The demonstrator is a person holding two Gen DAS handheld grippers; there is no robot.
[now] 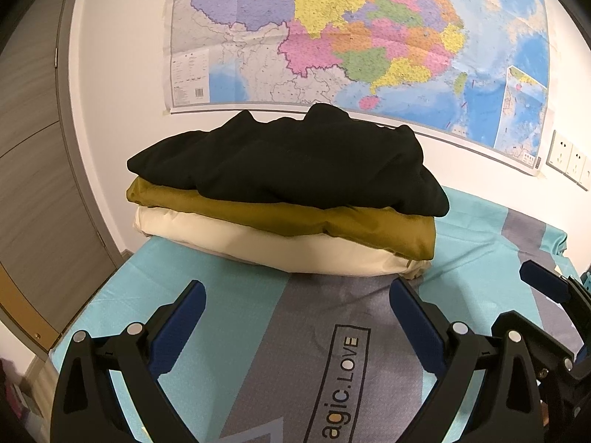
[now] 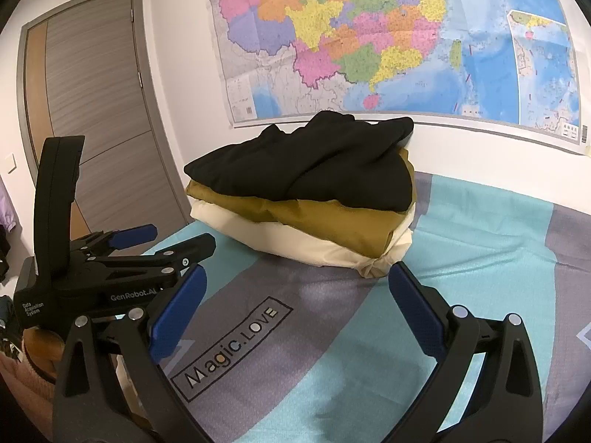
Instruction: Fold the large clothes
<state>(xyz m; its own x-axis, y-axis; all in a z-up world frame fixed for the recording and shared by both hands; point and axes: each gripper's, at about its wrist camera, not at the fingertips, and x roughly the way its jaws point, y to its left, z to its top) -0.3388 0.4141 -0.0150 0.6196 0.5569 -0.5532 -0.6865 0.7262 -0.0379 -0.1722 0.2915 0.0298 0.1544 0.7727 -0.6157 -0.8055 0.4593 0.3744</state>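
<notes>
Three folded garments lie stacked on the bed against the wall: a black one (image 1: 295, 162) on top, an olive-brown one (image 1: 295, 221) under it, a cream one (image 1: 280, 251) at the bottom. The stack also shows in the right wrist view, with the black garment (image 2: 314, 170) on top. My left gripper (image 1: 297, 289) is open and empty, just in front of the stack. My right gripper (image 2: 297, 275) is open and empty, in front of the stack's near right corner. The left gripper (image 2: 181, 238) shows at the left of the right wrist view.
The bed cover (image 1: 229, 295) is teal and grey with "Magic.LOVE" printed on it (image 2: 232, 343). A large map (image 1: 351, 37) hangs on the wall behind. A grey door (image 2: 99, 110) stands at the left. Wall sockets (image 1: 570, 157) sit at the right.
</notes>
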